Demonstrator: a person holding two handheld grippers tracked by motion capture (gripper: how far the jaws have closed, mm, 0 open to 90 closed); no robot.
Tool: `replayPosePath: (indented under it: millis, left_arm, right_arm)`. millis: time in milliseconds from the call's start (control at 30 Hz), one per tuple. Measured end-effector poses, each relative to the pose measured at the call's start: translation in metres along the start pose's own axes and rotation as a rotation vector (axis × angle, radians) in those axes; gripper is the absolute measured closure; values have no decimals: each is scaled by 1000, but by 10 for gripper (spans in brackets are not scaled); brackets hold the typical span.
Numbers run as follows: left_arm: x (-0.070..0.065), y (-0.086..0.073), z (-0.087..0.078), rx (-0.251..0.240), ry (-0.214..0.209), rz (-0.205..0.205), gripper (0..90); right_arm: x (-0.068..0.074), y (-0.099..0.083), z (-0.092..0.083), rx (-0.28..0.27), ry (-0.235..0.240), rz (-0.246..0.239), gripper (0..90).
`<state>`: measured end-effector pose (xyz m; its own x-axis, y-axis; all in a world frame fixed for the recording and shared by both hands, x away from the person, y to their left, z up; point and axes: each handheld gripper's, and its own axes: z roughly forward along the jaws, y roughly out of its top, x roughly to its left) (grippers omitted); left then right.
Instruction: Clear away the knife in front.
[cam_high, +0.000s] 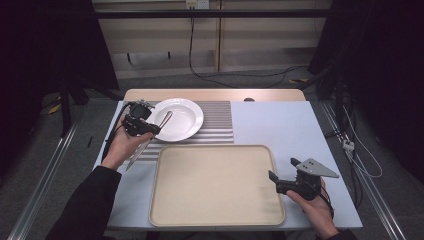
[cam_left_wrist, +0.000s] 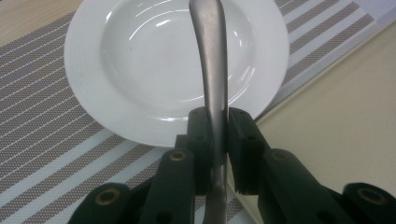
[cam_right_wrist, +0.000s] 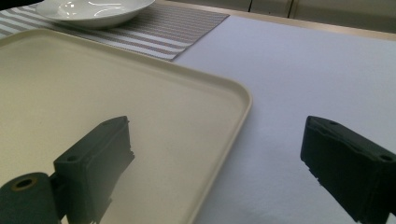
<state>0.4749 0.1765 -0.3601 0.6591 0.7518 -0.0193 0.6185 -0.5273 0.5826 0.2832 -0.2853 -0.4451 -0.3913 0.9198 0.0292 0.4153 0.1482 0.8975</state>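
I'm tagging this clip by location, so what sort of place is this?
Probably a lab recording station staged as a dining table: a white plate on a striped placemat, a beige tray, with cables across the floor.

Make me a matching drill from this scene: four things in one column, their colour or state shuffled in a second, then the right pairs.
Things:
1. knife
2. plate
3. tray
4. right gripper

States:
A. beige, with nothing on it
B. open, one jaw over the tray's edge
C. white, on the striped placemat
D. clamped in the left gripper, held over the plate

Pairs: 1-D, 2-C, 3-A, 4-B
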Motion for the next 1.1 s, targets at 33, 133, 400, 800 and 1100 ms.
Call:
replayPosePath:
  millis: [33,133,400,800,1100]
  left_arm:
    - [-1,0,-1,5,3,8,799]
    - [-6,-2,-1,-2,-12,8,799]
    - [-23,-4,-3,3,-32,15,799]
    - [-48,-7,0,22,-86,77,799]
    - [-65,-6,0,24,-102,77,799]
  right_arm:
    - [0,0,0,-1,-1,0,85]
    - [0,0,0,0,-2,1,84]
    - [-1,0,0,2,-2,1,84]
    - [0,0,0,0,-1,-2,84]
    - [1,0,-1,1,-3,-1,82]
